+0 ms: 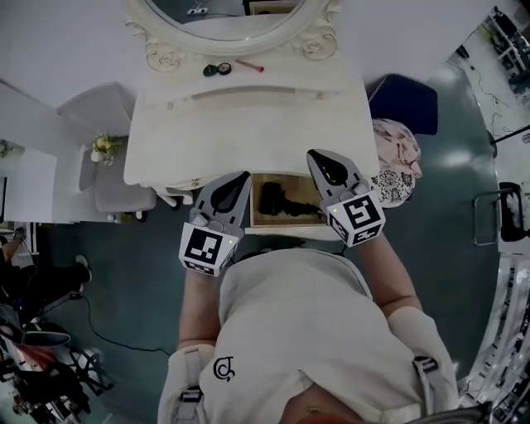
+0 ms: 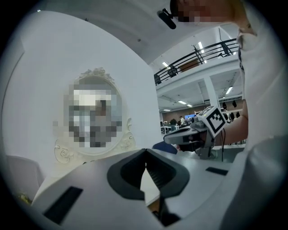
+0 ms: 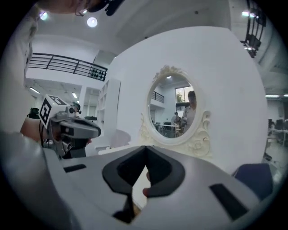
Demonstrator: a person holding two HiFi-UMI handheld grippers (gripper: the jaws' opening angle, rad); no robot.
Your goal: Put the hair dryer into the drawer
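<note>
Lying in the open drawer (image 1: 286, 222) at the 6 o'clock edge of the white table (image 1: 248, 116), the black hair dryer (image 1: 284, 201) rests flat, and neither gripper touches it. Seen from the drawer, the left gripper (image 1: 242, 179) is at 9 o'clock and the right gripper (image 1: 318, 157) at about 2 o'clock. Both point toward the oval mirror (image 1: 224, 21) at 12 o'clock. Each gripper's own view shows its jaws clenched tip to tip with nothing between them. A small green round case (image 1: 219, 69) lies on the table just below the mirror.
</note>
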